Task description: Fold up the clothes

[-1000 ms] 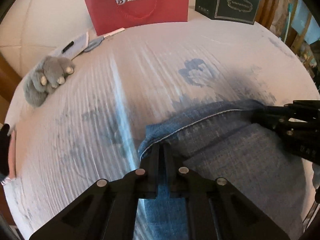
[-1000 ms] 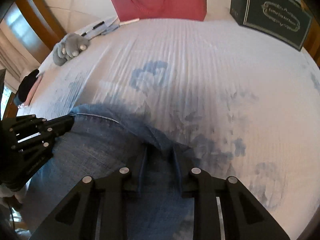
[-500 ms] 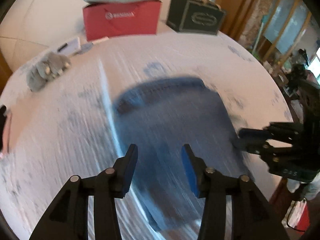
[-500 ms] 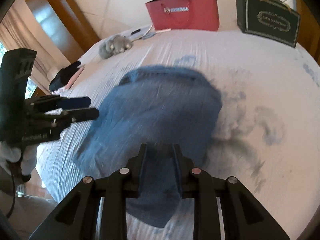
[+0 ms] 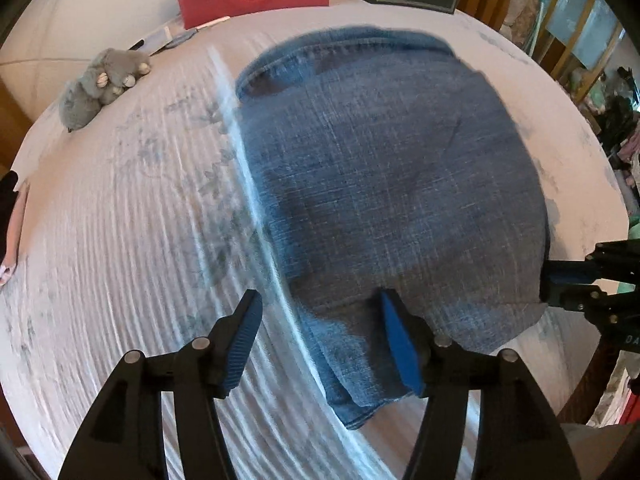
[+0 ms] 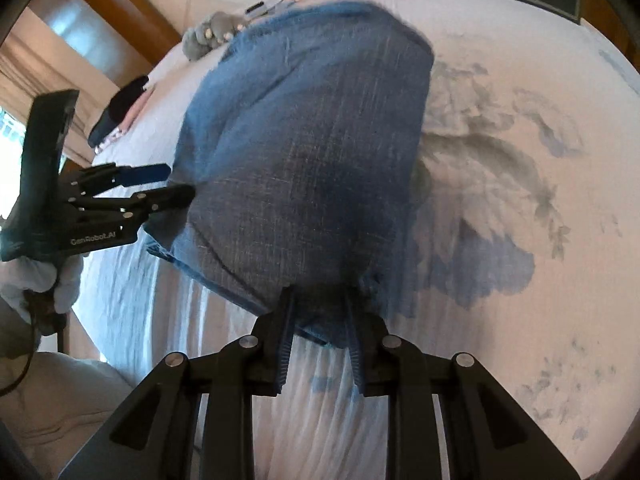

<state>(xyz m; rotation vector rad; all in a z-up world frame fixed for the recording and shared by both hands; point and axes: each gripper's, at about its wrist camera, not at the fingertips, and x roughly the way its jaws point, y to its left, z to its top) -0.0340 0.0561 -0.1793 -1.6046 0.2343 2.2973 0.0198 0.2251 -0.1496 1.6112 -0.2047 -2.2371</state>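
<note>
My right gripper [image 6: 320, 340] clamps the folded jeans' [image 5: 384, 184] near corner on the bedsheet [image 5: 120, 220]; my left gripper [image 5: 320, 340] gapes beside them. I'd regrip squarely, keeping edges aligned.

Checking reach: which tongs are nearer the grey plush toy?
Left. The left tongs are open at the near left edge of the jeans, the side where the plush toy lies. The right tongs grip the jeans' opposite near corner.

Bedroom, daylit from a side window

A white bed [image 5: 120, 240] with blue floral print fills the room; cream padded headboard [image 5: 80, 8], wooden frame [image 6: 132, 4], beige curtains [image 6: 36, 76] beside a bright window.
</note>
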